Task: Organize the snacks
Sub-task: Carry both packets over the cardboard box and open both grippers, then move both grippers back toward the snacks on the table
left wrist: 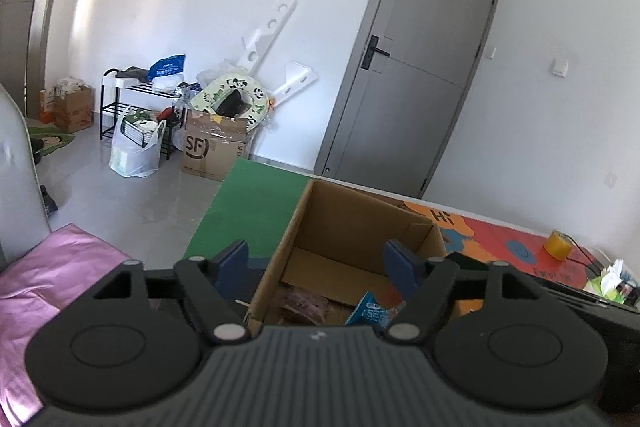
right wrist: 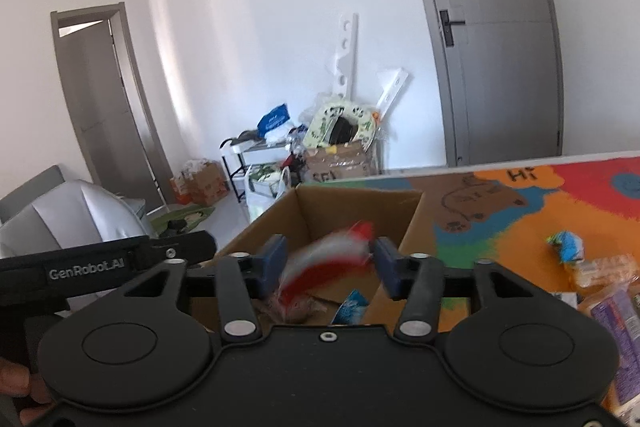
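Your grippers (left wrist: 316, 267) (right wrist: 328, 265) gape over the box (right wrist: 412, 223); the blurred red-white packet (right wrist: 328, 267) may miss the box.

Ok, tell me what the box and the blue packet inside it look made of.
Box: plain brown cardboard, matte, with folded flaps and raw cut edges. Blue packet: probably thin plastic film, glossy and printed, crinkled at the edges.
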Tool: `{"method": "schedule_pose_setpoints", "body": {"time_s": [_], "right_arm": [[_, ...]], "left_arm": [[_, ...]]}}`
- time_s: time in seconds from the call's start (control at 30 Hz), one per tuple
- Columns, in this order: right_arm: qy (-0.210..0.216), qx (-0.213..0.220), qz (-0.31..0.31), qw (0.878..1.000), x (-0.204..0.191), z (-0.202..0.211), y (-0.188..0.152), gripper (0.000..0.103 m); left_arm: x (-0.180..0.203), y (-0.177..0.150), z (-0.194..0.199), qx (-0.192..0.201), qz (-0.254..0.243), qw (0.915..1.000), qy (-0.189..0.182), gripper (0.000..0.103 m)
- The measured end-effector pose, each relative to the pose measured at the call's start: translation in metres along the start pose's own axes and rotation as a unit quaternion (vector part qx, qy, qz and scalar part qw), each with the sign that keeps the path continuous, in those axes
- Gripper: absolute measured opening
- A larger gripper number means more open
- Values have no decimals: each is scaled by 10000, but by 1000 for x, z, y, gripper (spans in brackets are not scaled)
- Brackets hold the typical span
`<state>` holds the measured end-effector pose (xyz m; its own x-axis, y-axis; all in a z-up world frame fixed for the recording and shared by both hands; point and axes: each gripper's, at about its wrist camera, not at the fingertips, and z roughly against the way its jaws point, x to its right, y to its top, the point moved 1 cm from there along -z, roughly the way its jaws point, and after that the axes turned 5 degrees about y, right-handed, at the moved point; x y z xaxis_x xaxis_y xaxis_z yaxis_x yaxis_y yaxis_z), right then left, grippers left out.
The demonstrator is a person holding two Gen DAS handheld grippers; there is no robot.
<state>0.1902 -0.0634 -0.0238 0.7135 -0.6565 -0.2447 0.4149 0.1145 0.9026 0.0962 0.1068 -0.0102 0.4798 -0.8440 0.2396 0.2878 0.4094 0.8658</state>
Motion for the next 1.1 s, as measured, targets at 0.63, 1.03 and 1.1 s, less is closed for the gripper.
{"method": "schedule_pose_setpoints", "body": {"time_s": [0.63,1.03,1.1], "right_arm": [[-850,406,-722,9929,68,73,-32,103],[-1122,668,-969,9867,101,115,-47,103],[-1191,721,-1019,9850,107,122,-50,103]], "left_arm": [[38,-17,11,-14,-41,9983,-575,103],[68,-39,23,50,-160,9954,-944,103],[75,-41,24,31,-250,9948,-985,103]]}}
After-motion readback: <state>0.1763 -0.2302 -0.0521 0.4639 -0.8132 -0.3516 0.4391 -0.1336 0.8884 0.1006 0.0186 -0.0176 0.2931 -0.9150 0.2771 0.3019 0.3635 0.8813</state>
